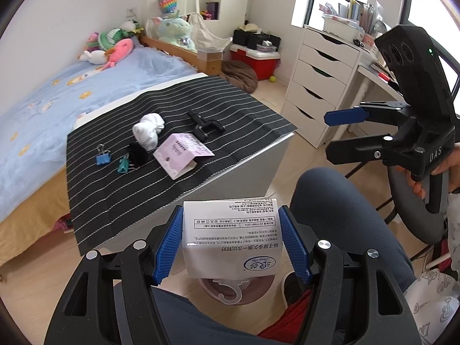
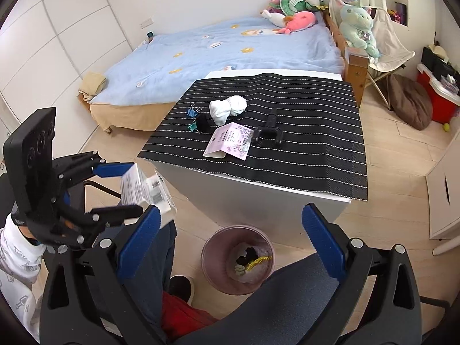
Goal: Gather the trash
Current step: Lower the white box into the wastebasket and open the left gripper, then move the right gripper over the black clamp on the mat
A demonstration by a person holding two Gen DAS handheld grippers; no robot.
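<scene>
My left gripper [image 1: 231,238] is shut on a white printed paper package [image 1: 231,235], held off the table's front edge above a pink trash bin [image 1: 230,290]. In the right wrist view the same package [image 2: 146,192] sits in the left gripper [image 2: 126,189] at the left. The trash bin [image 2: 212,258] stands on the floor below the table with scraps inside. My right gripper [image 2: 233,244] is open and empty above the bin; it also shows in the left wrist view [image 1: 333,132]. A pink paper card [image 2: 230,141] lies on the striped mat [image 2: 316,149].
On the mat lie a white balled sock [image 2: 227,109], a black plastic clip [image 2: 268,130], a blue binder clip [image 2: 192,110], a teal binder clip [image 2: 192,126] and a black ball [image 2: 203,122]. A bed [image 2: 201,57] stands behind; white drawers [image 1: 319,86] at the right. My knees flank the bin.
</scene>
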